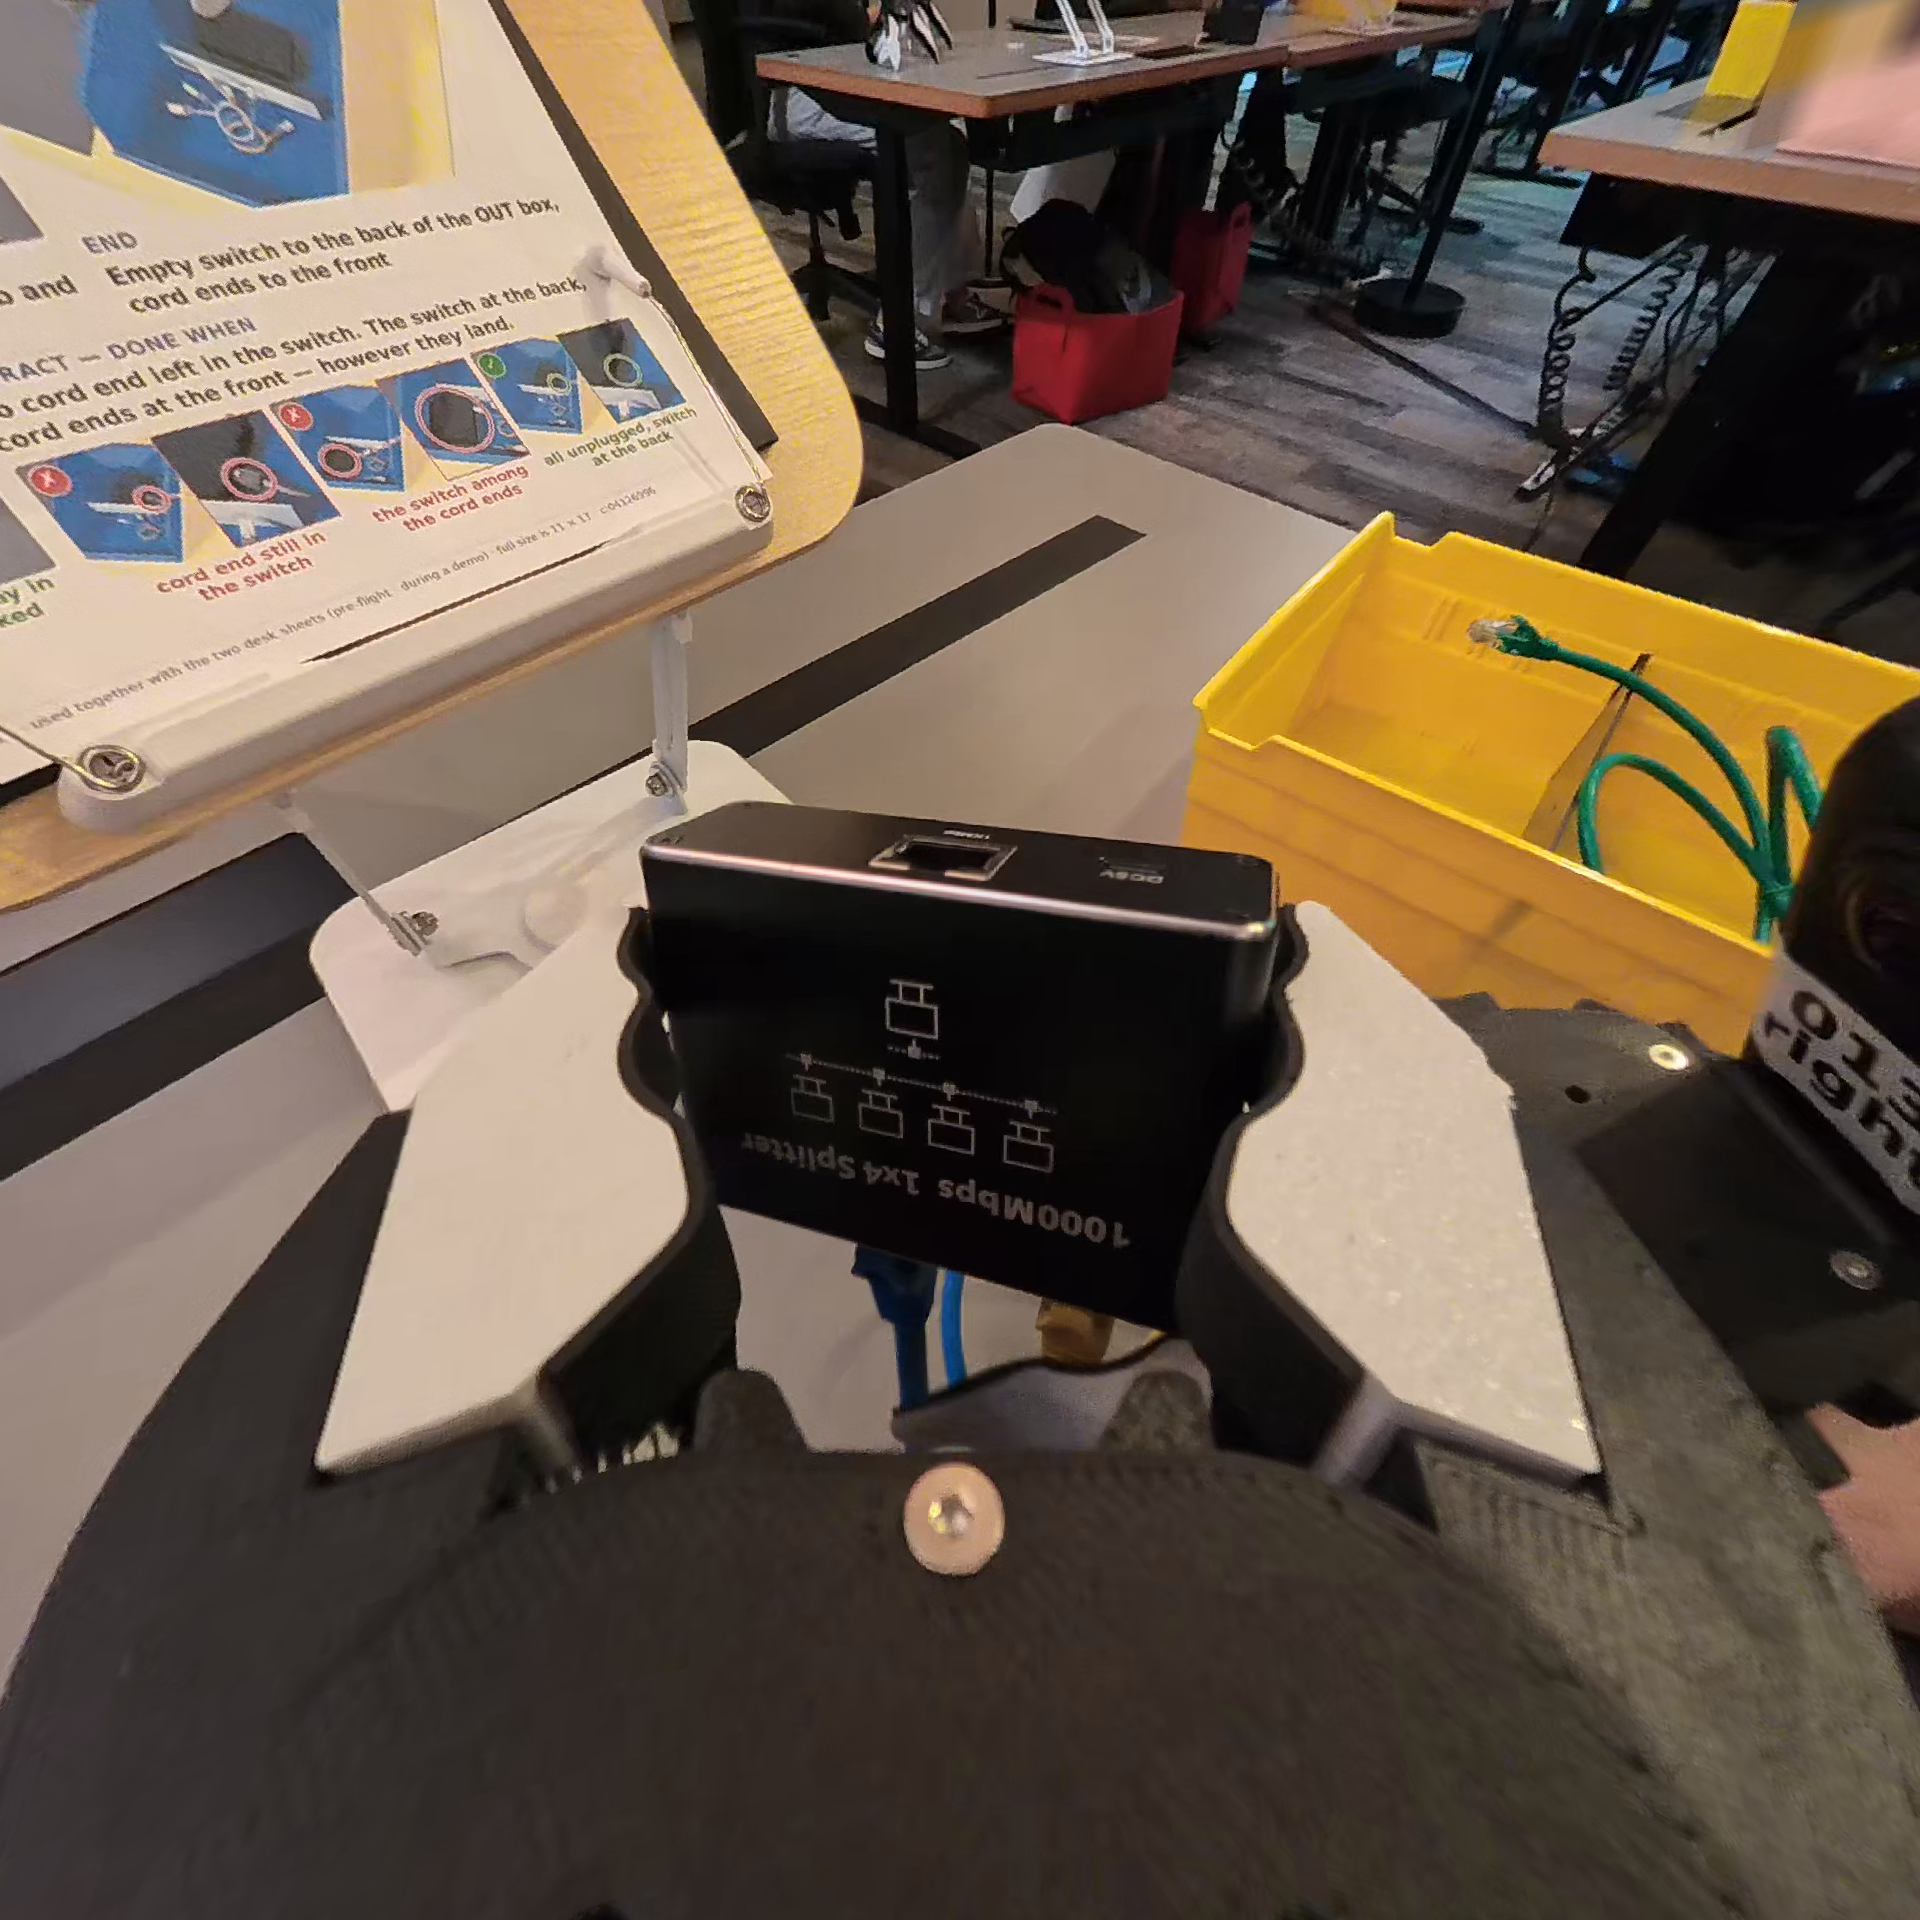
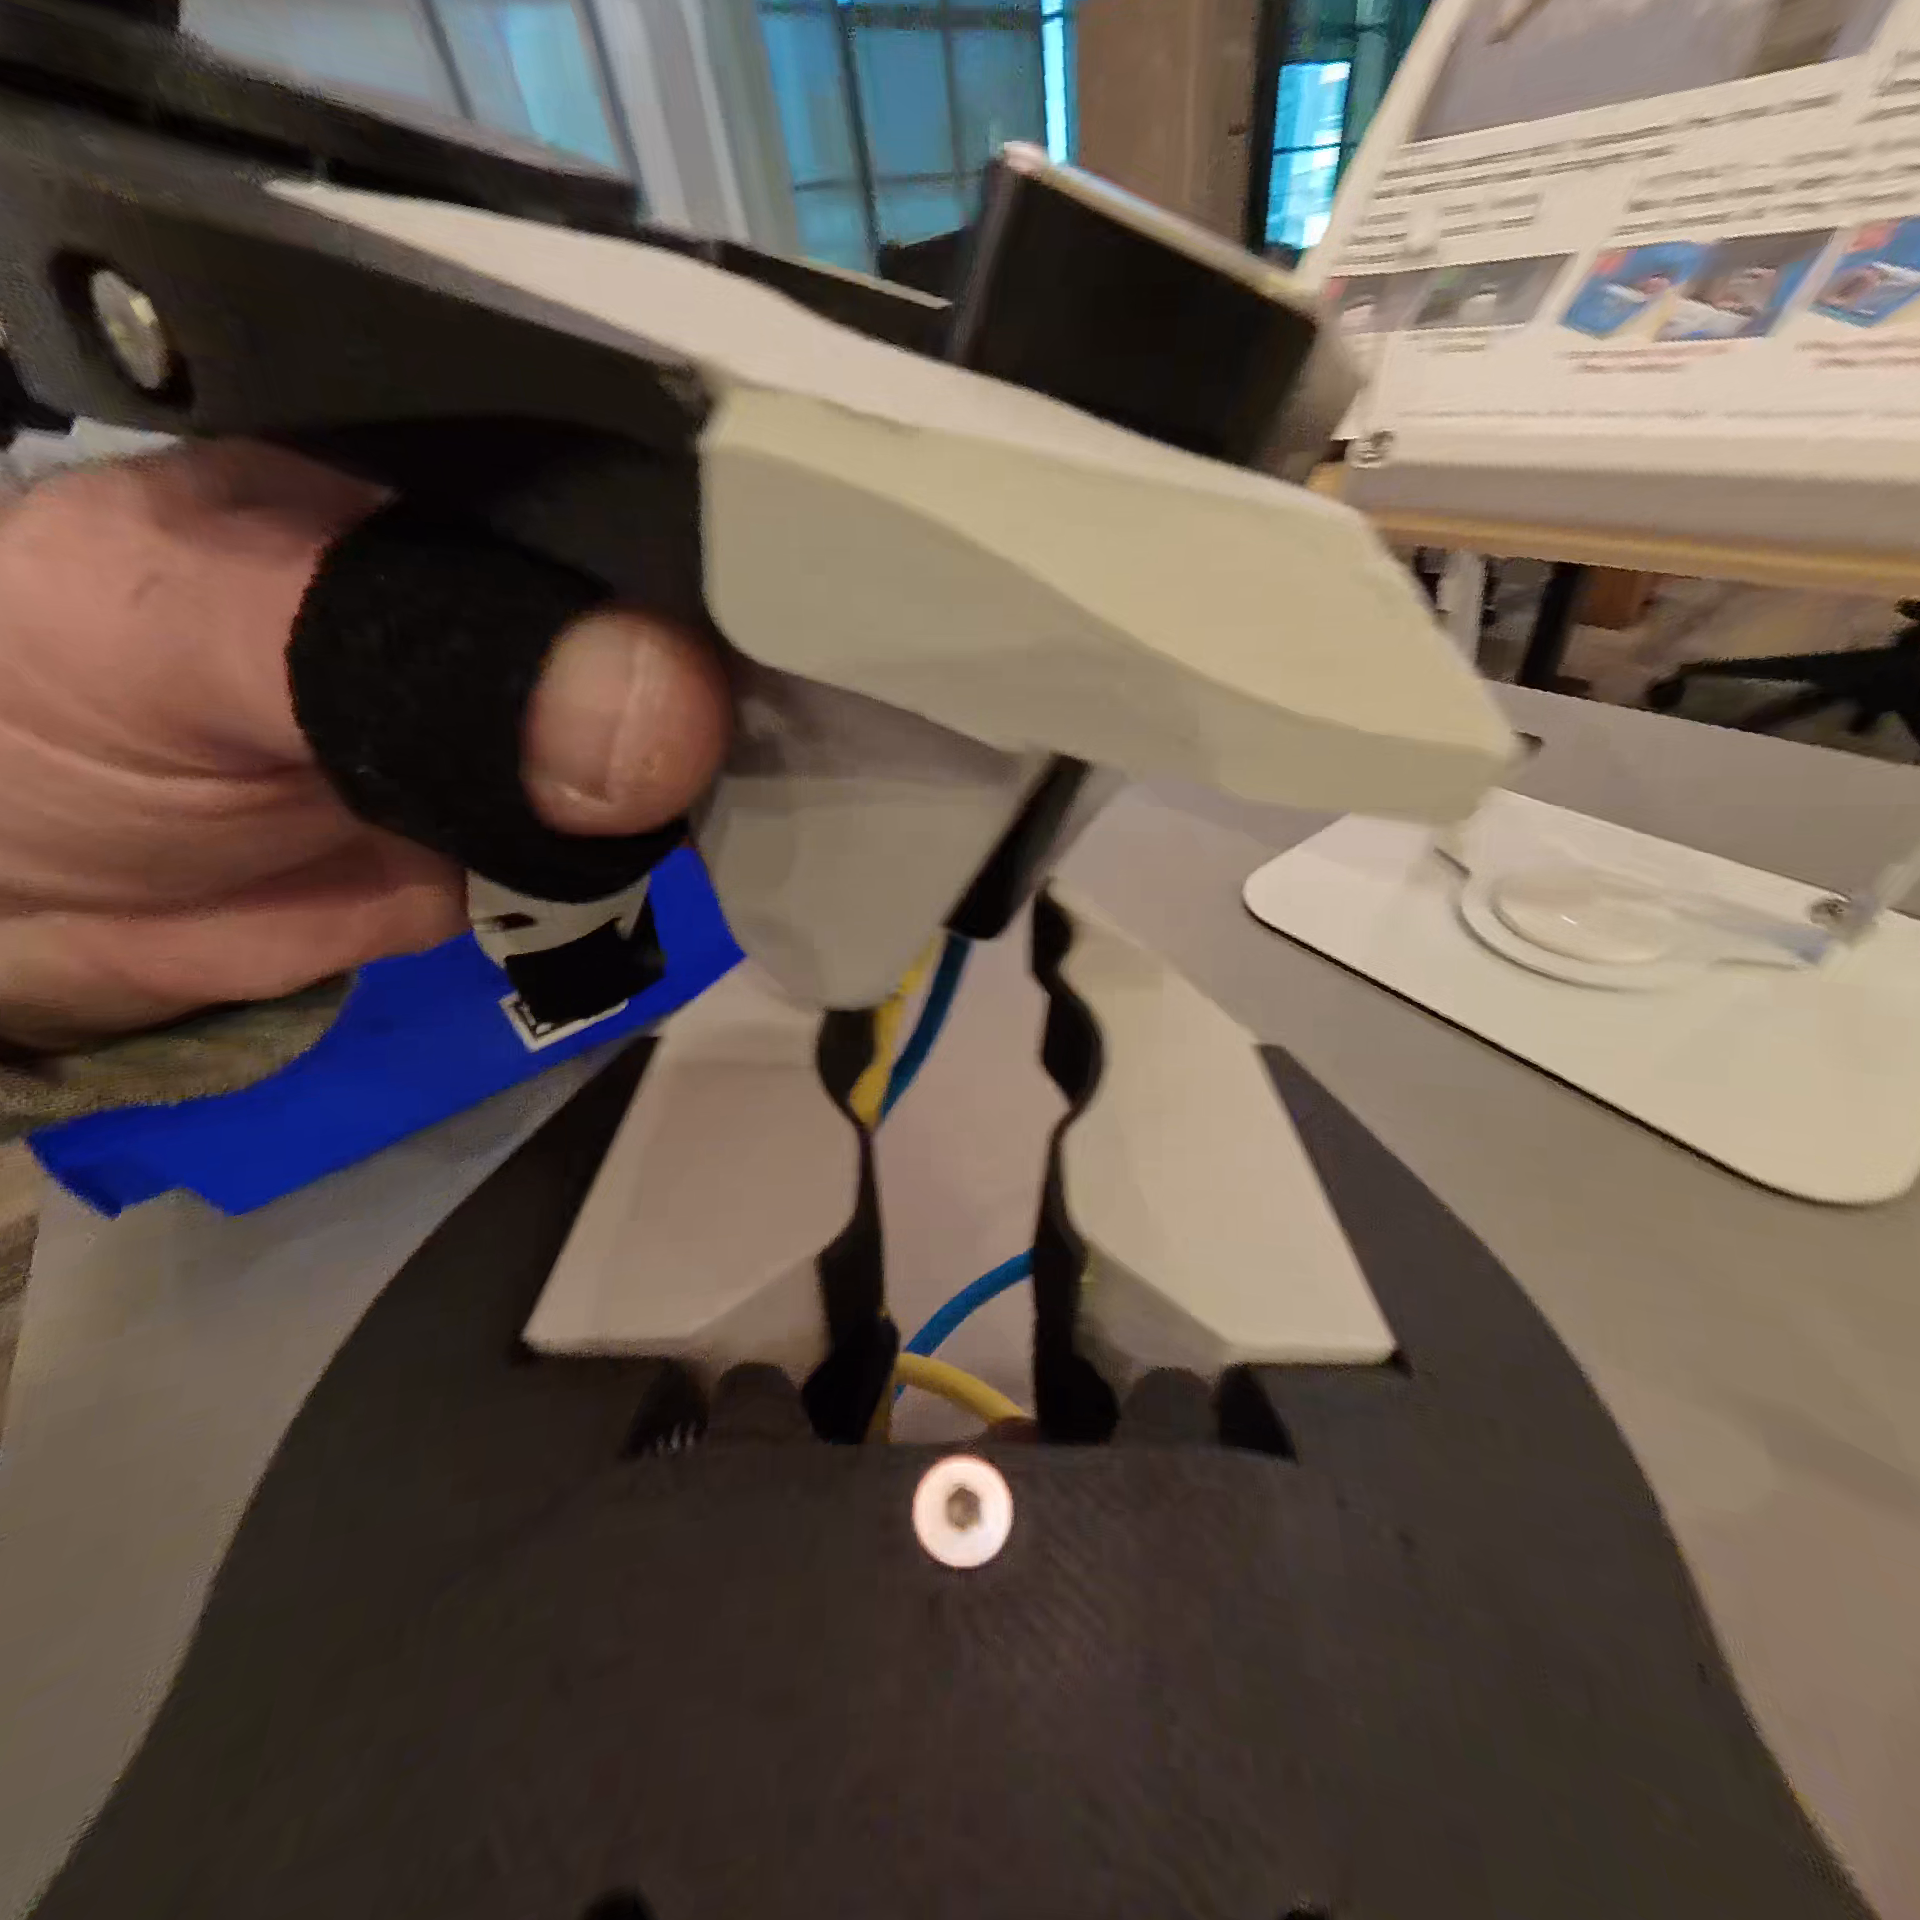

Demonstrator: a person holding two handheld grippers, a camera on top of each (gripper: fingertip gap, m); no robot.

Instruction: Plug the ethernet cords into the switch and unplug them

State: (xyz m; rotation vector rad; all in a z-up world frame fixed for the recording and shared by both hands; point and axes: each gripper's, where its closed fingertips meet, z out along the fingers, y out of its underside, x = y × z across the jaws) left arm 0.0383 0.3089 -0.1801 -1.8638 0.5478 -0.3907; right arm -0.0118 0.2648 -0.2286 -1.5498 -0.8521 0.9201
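Note:
My left gripper (image 1: 956,935) is shut on a black box-shaped switch (image 1: 966,1049) and holds it above the grey table, with one empty port facing away on its far side. A blue cord (image 1: 914,1330) and a yellow plug (image 1: 1070,1330) hang from its near underside. In the right wrist view the switch (image 2: 1122,312) sits high up, with the left gripper's white finger (image 2: 1039,582) in front of it. My right gripper (image 2: 956,1039) is just below it, jaws a narrow gap apart. The yellow cord (image 2: 873,1060) and blue cord (image 2: 977,1288) run through that gap, unclamped.
A yellow bin (image 1: 1455,831) at the right holds a loose green cord (image 1: 1662,769). An instruction board (image 1: 364,364) stands on a white base (image 1: 520,904) at the left. A hand (image 2: 156,727) grips the left gripper above a blue object (image 2: 364,1060). Desks stand beyond. There is about 8 centimeters between the tips of the two grippers.

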